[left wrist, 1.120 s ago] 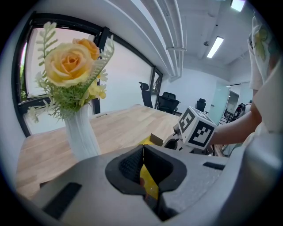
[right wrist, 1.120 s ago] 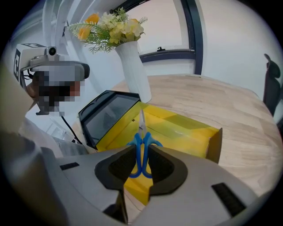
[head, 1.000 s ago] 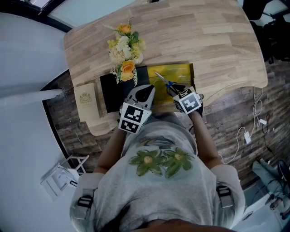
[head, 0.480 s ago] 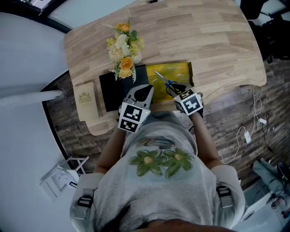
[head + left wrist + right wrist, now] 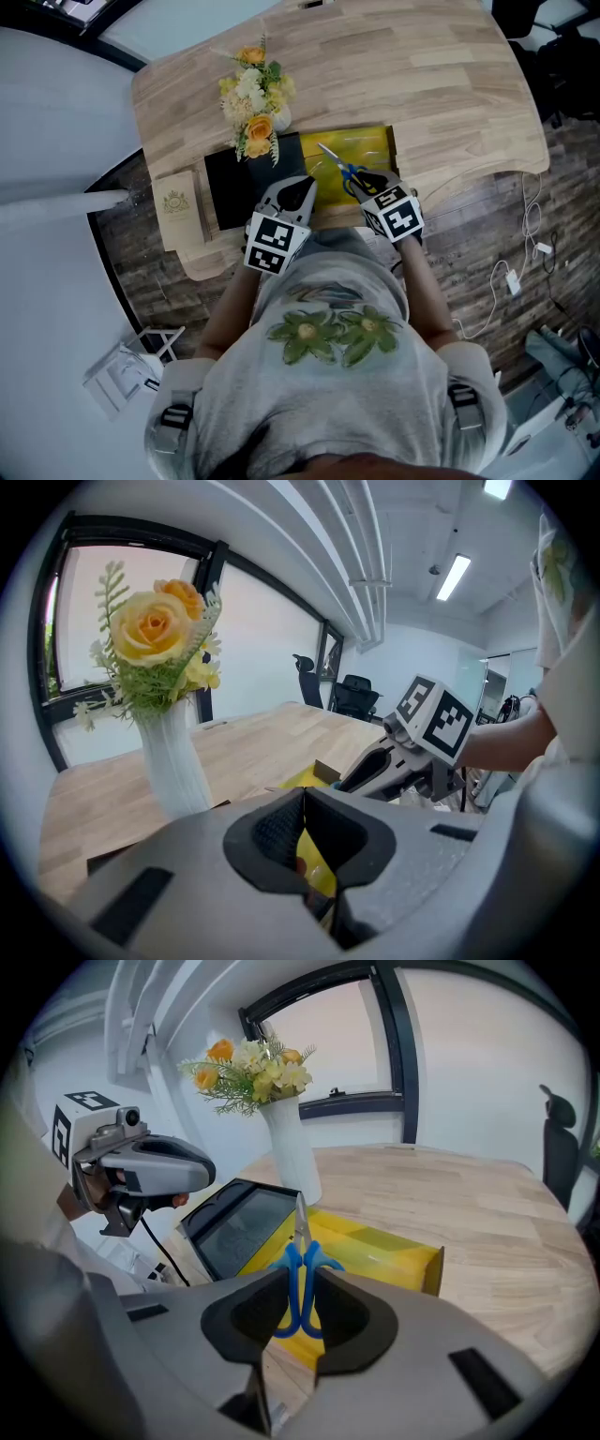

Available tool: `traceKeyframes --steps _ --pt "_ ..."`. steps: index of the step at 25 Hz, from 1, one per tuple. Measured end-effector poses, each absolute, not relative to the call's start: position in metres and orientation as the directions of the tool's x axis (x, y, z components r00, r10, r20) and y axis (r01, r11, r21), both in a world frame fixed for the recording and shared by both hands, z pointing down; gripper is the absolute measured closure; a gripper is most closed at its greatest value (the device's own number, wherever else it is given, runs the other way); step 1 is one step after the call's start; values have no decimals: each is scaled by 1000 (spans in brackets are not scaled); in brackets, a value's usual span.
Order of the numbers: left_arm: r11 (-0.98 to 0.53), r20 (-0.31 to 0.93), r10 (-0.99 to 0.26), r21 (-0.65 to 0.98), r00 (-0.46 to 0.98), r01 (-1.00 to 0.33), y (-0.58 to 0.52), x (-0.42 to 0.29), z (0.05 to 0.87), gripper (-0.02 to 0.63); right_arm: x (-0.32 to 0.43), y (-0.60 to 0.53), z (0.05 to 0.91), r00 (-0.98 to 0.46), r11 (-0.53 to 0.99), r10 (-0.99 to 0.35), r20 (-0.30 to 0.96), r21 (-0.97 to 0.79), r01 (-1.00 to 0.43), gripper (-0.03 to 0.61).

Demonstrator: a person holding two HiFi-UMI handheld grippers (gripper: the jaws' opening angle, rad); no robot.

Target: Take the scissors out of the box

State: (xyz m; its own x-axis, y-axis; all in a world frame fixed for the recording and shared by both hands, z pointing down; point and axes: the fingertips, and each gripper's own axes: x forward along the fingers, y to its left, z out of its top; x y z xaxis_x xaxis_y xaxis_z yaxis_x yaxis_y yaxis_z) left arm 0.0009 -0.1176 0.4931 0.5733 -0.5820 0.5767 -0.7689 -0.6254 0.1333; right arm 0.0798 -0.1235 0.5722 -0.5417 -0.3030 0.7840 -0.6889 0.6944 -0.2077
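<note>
A person stands at a wooden tabletop with a hand-held gripper in each hand.

The right hand-held gripper has hold of the scissors. Its two jaws press on the blue handles, one from each side, so the jaws stand a little way apart with the handles between them. The thin shiny blades are shut and stick out past the jaws, away from the person. In the head view the scissors are over the yellow box, near the side closest to the person. The box is open on top and bright yellow inside.

The left hand-held gripper has its jaws closed, with the tips touching. Some yellow shows through the small gap behind the tips. It is not clear if this gripper pinches anything. In the head view it sits at the near left corner of the box, just beside the right one.

A flat black lid lies on the tabletop, touching the left side of the box. Behind the lid stands a white vase with yellow and orange flowers. A pale flat pack with a gold mark lies at the left edge, beside the lid.
</note>
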Motion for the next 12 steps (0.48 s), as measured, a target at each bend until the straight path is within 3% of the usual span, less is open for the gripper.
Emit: traceKeyframes --steps 12 --pt "-632 577 -580 127 575 -765 -113 3 493 606 79 -120 543 -576 699 -338 744 -212 -683 494"
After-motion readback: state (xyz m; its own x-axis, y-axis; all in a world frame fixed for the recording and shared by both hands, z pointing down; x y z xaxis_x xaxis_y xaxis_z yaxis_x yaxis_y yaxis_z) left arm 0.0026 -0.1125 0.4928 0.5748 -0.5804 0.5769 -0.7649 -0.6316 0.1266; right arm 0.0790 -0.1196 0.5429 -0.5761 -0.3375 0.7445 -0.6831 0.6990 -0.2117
